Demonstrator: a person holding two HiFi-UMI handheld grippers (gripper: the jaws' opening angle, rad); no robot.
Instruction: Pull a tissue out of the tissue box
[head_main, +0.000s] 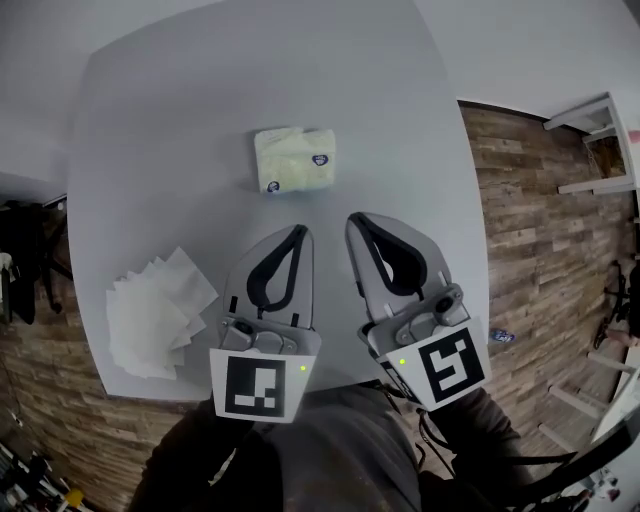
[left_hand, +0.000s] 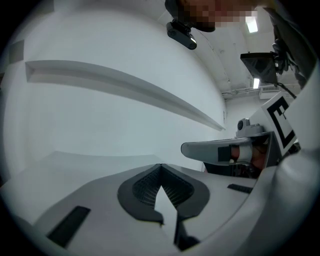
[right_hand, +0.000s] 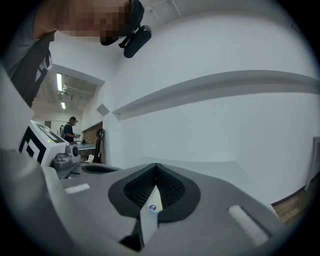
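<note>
Nearest us, left gripper (head_main: 299, 231) and right gripper (head_main: 353, 219): jaws tip to tip, nothing held. Tissue box (head_main: 295, 158), soft pack, lies ahead on table (head_main: 150, 150), apart from both. We judge tissue light, limp, easily torn; pinch raised fold at top opening.

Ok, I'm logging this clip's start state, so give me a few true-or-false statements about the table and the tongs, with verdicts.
1. The tissue pack lies on the table, beyond both tongs. True.
2. The left tongs grip a tissue. False: they are shut with nothing between them.
3. A pile of loose tissues lies on the person's left side of the table. True.
4. The right tongs touch the tissue pack. False: they are shut and stop short of it, with bare table between.
5. The table top is brown wood. False: it is plain grey; the wood pattern is on the floor.
</note>
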